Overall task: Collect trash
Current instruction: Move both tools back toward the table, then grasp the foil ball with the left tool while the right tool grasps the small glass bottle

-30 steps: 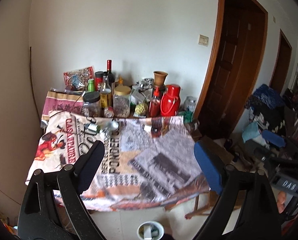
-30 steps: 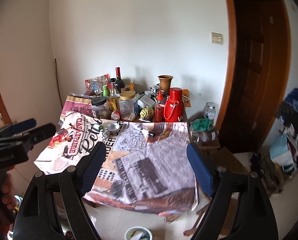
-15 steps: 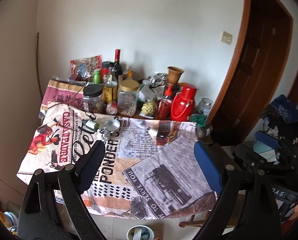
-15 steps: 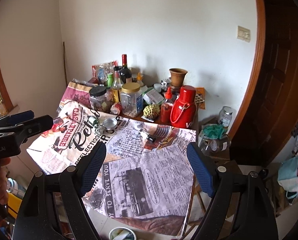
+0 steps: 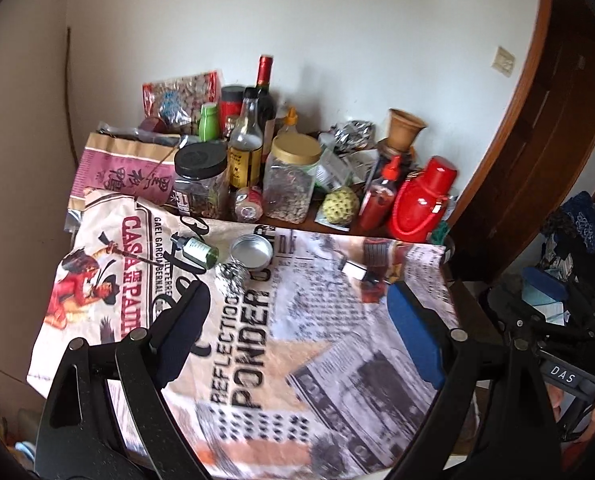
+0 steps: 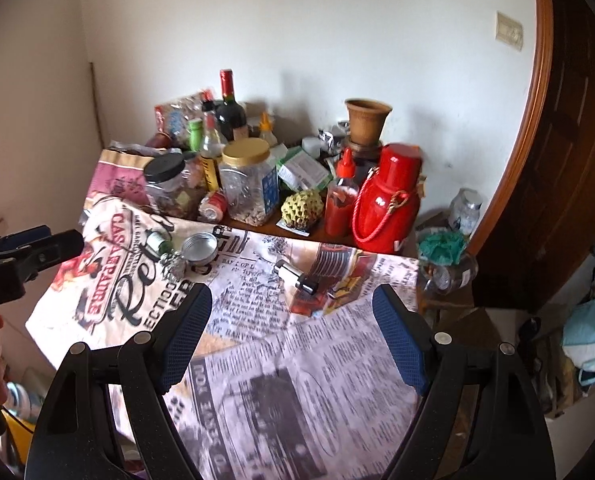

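Both our grippers have come in closer over the table [image 5: 469, 312] since a second ago: left gripper [image 5: 297, 336] and right gripper [image 6: 293, 336] hang with jaws spread wide, empty. Beyond them, on the printed cloth [image 6: 257, 360], lie a foil ball [image 5: 232, 278], green vial [image 5: 195, 250], tin lid [image 5: 252, 252] and small black-capped bottle [image 6: 295, 276]

Near tablecloth [image 6: 281, 364] lies bare; jars [image 6: 249, 180] crowd the far edge.

Ahead of claw [image 5: 297, 316]: one small green glass bottle [image 5: 195, 250], one crumpled foil ball [image 5: 231, 278], one round metal tin [image 5: 252, 252], one small white-black vial [image 5: 359, 270]; beyond, two clear plastic jars [image 5: 291, 184].
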